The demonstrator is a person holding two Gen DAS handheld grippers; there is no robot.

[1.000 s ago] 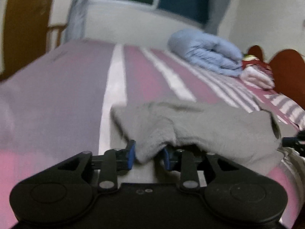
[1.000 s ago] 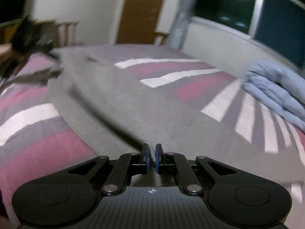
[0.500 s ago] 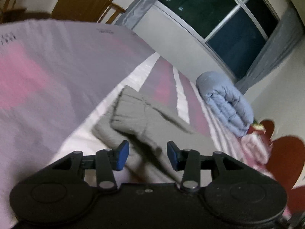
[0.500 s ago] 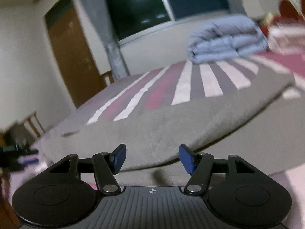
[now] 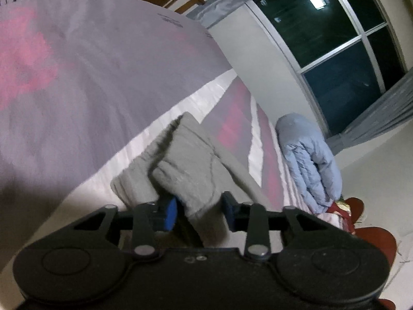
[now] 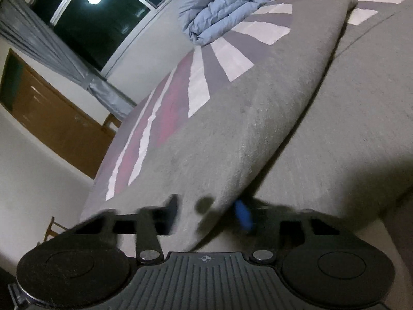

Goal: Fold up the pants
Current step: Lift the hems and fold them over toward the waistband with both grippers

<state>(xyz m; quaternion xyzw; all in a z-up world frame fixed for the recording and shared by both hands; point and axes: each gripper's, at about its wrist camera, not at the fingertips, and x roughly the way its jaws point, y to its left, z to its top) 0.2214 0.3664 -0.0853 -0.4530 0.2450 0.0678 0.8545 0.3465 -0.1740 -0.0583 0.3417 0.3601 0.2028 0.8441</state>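
While only left wrist shows headboard (image 5: 371,240), both show pants (image 5: 191,165).

A big bed (image 5: 85,82) carries everything. Its cover has pink, grey and white stripes. Grey pants (image 5: 191,160) lie on it near 6 o'clock. A folded blue quilt (image 5: 307,157) lies on it too, at 3 o'clock from the pants.
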